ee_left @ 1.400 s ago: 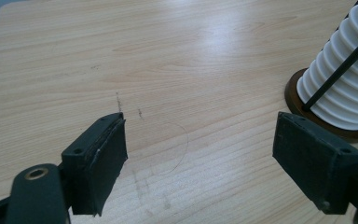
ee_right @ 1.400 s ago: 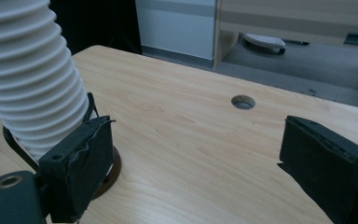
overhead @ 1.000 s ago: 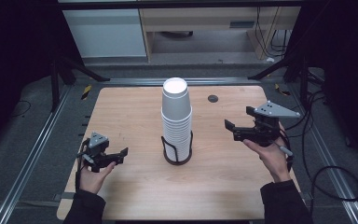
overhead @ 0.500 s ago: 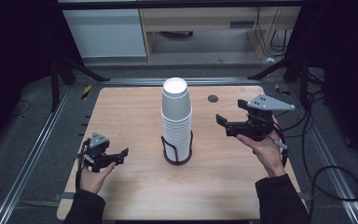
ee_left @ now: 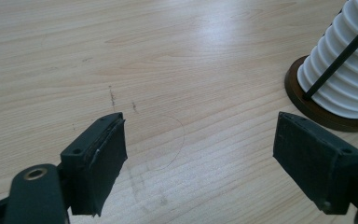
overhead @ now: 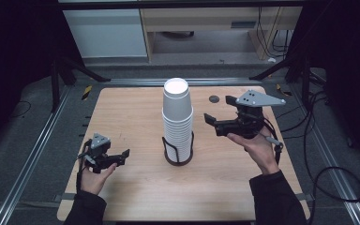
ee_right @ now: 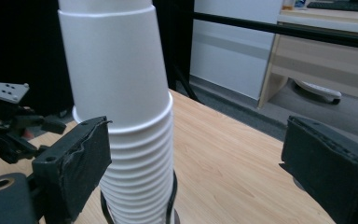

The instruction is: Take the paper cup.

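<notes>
Right gripper (overhead: 211,124) nearing cup stack (overhead: 177,120), jaws apart and empty

Its jaws have just been opening, nothing between them; stack sits in its holder (overhead: 178,157) mid-table, at 9 o'clock of that gripper. Step looks like the reach for the top cup (ee_right: 112,60); next calls for squaring the jaws around it, above the rims. Left gripper (overhead: 122,158) wide open, empty, at stack's 8 o'clock. Right gripper view gives the cup's side; left gripper view gives the holder's base
</notes>
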Action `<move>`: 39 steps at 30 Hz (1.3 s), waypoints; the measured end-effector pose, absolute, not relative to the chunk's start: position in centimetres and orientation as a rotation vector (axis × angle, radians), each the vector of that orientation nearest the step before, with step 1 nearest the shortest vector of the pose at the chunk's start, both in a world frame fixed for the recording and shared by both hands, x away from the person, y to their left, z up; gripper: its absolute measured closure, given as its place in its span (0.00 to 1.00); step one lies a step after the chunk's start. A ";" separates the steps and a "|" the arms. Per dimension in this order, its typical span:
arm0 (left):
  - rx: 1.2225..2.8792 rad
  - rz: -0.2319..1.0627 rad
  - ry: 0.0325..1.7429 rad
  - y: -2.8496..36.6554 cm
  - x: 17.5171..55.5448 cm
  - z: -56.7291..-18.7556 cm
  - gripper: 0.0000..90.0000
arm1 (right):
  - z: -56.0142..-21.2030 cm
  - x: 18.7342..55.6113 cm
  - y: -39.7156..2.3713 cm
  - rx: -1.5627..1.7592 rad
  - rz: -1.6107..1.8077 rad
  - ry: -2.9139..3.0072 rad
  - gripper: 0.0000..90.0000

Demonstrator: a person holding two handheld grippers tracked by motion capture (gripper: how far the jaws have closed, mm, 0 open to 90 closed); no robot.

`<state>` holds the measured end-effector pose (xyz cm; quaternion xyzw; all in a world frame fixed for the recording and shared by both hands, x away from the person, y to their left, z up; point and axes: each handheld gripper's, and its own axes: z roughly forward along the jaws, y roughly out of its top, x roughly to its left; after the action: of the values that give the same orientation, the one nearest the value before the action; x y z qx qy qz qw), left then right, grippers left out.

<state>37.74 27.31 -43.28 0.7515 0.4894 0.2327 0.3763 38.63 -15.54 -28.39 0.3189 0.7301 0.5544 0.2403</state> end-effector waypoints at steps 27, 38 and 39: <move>1.926 0.589 1.244 27.2 37.7 -43.3 0.18 | -27.9 40.0 -9.8 0.796 1.573 2.097 0.07; 1.929 0.587 1.242 27.2 37.7 -43.3 0.18 | -28.4 41.3 -7.8 0.805 1.560 2.125 0.07; 1.929 0.590 1.242 27.2 37.7 -43.3 0.18 | -28.5 41.4 -7.6 0.804 1.566 2.126 0.07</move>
<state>37.74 27.19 -43.30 0.7544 0.4855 0.2307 0.3768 41.39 -7.58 -28.45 0.2860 0.7562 0.5571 0.1895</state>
